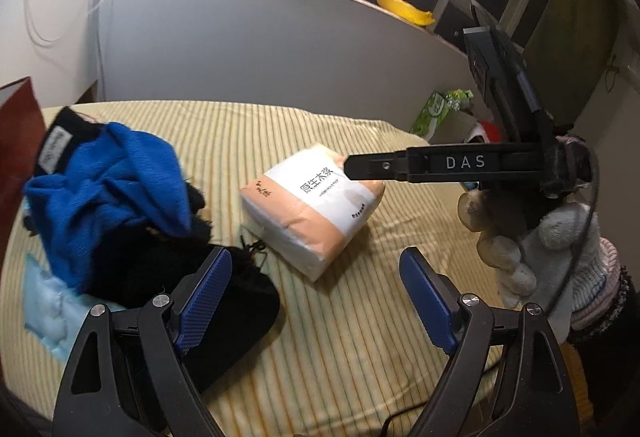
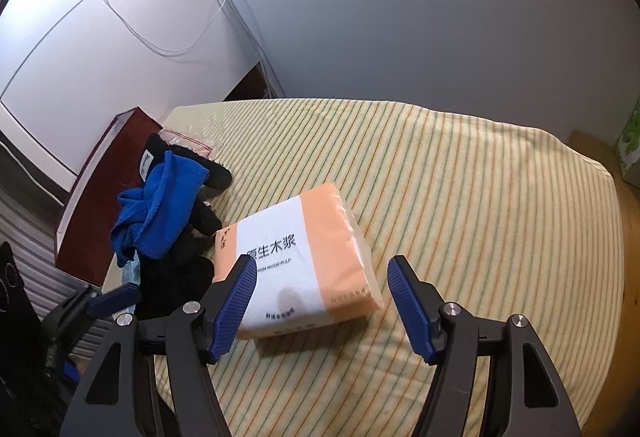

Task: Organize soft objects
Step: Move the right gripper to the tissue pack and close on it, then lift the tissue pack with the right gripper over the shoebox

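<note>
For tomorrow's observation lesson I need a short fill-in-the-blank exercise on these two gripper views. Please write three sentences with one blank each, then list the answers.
1. The tissue pack lies on a cloth patterned with ______.
2. Draped over the black garment is a knitted item coloured ______.
3. The right gripper and the left gripper both have their jaws ______.

Missing words: stripes; blue; open

Light blue packet (image 1: 48, 301) mostly buried under blue cloth (image 1: 112, 189), dark red box (image 1: 18, 141) cut off at left edge
</note>
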Action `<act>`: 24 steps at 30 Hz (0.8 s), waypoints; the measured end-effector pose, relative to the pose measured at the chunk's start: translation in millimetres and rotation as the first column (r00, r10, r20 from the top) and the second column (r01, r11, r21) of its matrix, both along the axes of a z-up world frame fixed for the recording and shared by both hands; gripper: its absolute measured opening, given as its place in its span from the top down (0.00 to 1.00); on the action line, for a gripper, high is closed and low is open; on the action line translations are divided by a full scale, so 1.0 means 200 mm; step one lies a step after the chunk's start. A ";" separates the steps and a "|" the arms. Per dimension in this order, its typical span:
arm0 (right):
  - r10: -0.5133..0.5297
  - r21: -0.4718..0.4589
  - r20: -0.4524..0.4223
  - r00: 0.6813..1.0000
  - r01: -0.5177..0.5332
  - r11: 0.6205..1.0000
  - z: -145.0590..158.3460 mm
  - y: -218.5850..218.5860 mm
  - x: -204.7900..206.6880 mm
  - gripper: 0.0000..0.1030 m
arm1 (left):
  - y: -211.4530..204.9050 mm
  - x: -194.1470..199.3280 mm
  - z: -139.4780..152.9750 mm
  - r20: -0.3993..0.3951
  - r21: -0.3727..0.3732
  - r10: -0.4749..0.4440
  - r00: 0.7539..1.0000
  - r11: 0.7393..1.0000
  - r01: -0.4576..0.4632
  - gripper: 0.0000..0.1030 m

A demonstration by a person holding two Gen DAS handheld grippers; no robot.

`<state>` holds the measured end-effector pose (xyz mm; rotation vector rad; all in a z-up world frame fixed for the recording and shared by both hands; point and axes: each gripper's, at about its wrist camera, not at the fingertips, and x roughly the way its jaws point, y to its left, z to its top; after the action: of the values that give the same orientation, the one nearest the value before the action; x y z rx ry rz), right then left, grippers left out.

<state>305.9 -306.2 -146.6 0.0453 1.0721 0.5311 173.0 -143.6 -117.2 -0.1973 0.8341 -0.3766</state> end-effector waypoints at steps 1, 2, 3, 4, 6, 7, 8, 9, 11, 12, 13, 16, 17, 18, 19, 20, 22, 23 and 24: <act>0.002 -0.004 -0.002 1.000 -0.002 1.000 0.00 0.01 0.01 0.38 | -0.01 0.03 -0.01 -0.011 -0.005 -0.003 1.000 1.000 0.003 0.16; 0.007 -0.004 -0.006 1.000 -0.007 1.000 -0.01 0.02 0.02 0.38 | -0.01 0.04 -0.01 -0.020 -0.011 -0.004 1.000 1.000 0.004 0.16; 0.014 -0.001 -0.013 1.000 -0.014 1.000 -0.02 0.03 0.03 0.38 | -0.01 0.06 -0.02 -0.033 -0.022 -0.008 0.999 1.000 0.007 0.16; 0.019 0.001 -0.020 1.000 -0.019 1.000 -0.02 0.04 0.04 0.38 | -0.02 0.08 -0.03 -0.039 -0.027 -0.010 0.999 1.000 0.009 0.16; 0.025 -0.002 -0.033 0.999 -0.025 1.000 -0.04 0.05 0.06 0.38 | -0.02 0.11 -0.05 -0.048 -0.026 -0.010 0.999 1.000 0.009 0.16; 0.028 0.000 -0.043 0.999 -0.028 1.000 -0.05 0.06 0.07 0.38 | -0.02 0.12 -0.05 -0.053 -0.020 -0.007 0.999 1.000 0.006 0.16; 0.029 0.004 -0.050 0.998 -0.029 1.000 -0.07 0.06 0.08 0.38 | -0.02 0.13 -0.06 -0.059 -0.019 -0.008 0.998 1.000 0.006 0.16; 0.029 0.010 -0.060 0.998 -0.028 1.000 -0.08 0.06 0.09 0.38 | -0.02 0.14 -0.07 -0.063 -0.019 -0.009 0.998 1.000 0.008 0.16; 0.027 0.020 -0.077 0.997 -0.025 0.999 -0.10 0.06 0.11 0.38 | -0.02 0.16 -0.08 -0.069 -0.020 -0.014 0.998 1.000 0.012 0.17; 0.027 0.027 -0.088 0.996 -0.024 0.999 -0.11 0.06 0.12 0.38 | -0.03 0.17 -0.09 -0.069 -0.017 -0.016 0.997 1.000 0.014 0.18; 0.027 0.030 -0.094 0.995 -0.024 0.999 -0.11 0.06 0.12 0.38 | -0.02 0.16 -0.08 -0.070 -0.016 -0.019 0.997 1.000 0.018 0.18; 0.033 0.045 -0.114 0.993 -0.028 0.999 -0.13 0.05 0.13 0.38 | -0.02 0.18 -0.10 -0.083 -0.021 -0.028 0.996 0.999 0.026 0.19; 0.039 0.047 -0.119 0.992 -0.033 0.998 -0.14 0.05 0.13 0.38 | -0.02 0.17 -0.10 -0.089 -0.027 -0.031 0.996 0.999 0.029 0.21; 0.045 0.045 -0.121 0.992 -0.040 0.998 -0.14 0.05 0.13 0.38 | -0.01 0.17 -0.10 -0.092 -0.029 -0.033 0.995 0.999 0.030 0.24; 0.048 0.045 -0.124 0.991 -0.043 0.998 -0.14 0.05 0.13 0.38 | -0.01 0.17 -0.10 -0.094 -0.031 -0.034 0.995 0.999 0.031 0.27; 0.050 0.046 -0.129 0.990 -0.045 0.998 -0.14 0.05 0.13 0.38 | -0.01 0.17 -0.10 -0.095 -0.034 -0.041 0.995 0.999 0.038 0.29; 0.050 0.054 -0.136 0.989 -0.043 0.998 -0.15 0.05 0.13 0.38 | -0.02 0.18 -0.11 -0.101 -0.038 -0.053 0.993 0.998 0.049 0.35; 0.050 0.058 -0.139 0.989 -0.043 0.997 -0.15 0.05 0.13 0.38 | -0.02 0.18 -0.11 -0.105 -0.037 -0.058 0.993 0.998 0.054 0.35; 0.051 0.061 -0.143 0.988 -0.043 0.997 -0.15 0.04 0.13 0.38 | -0.02 0.18 -0.12 -0.107 -0.034 -0.062 0.992 0.998 0.059 0.35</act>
<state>331.4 -297.7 -177.1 0.1105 1.2020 0.6084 208.6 -147.8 -140.5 -0.2233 0.9430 -0.4387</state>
